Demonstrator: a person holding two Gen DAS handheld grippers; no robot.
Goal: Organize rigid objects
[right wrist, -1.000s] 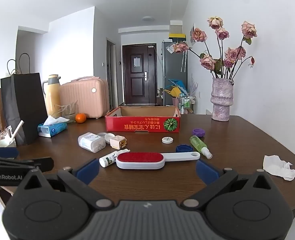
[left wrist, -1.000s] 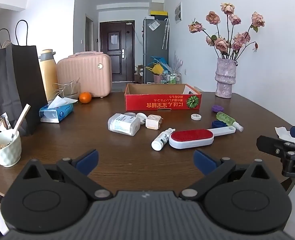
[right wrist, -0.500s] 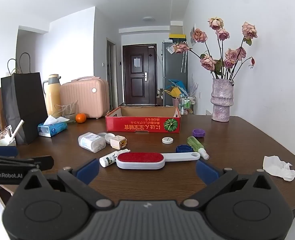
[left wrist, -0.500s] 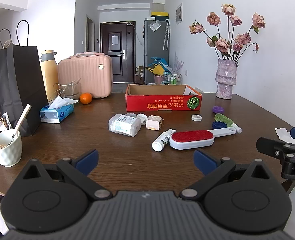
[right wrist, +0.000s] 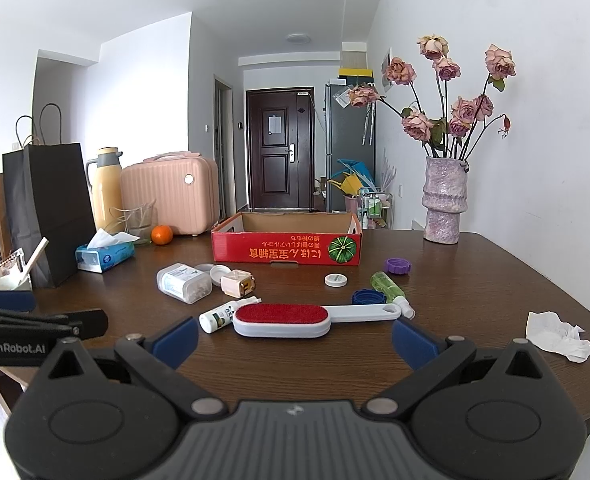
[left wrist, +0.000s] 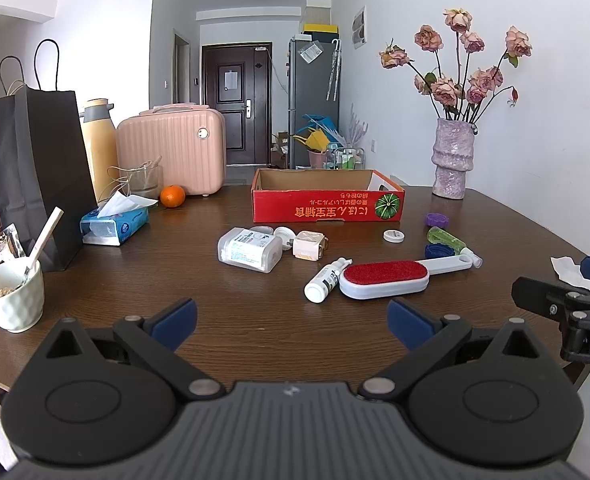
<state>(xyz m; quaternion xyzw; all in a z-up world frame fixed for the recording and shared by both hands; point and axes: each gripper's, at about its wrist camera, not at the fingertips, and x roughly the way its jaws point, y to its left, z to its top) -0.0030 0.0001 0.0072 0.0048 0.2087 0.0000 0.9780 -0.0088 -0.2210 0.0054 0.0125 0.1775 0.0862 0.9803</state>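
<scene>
Just 2 gaping grippers [left wrist: 291, 322] [right wrist: 293, 338], 1 red box [left wrist: 327, 206].

Before you: a red box [right wrist: 286, 249] printed with a green striped melon, a red-faced white brush [right wrist: 281, 319], a purple cap [right wrist: 398, 266], on a dark brown wood-grain table [right wrist: 475, 292].

"GenRobot.AI" on left gripper [right wrist: 39, 330], box [right wrist: 286, 249] print upside-down, probably Japanese

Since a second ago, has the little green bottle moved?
Yes, slightly. The green bottle has shifted left, closer to the blue cap, which stayed where it was.
</scene>
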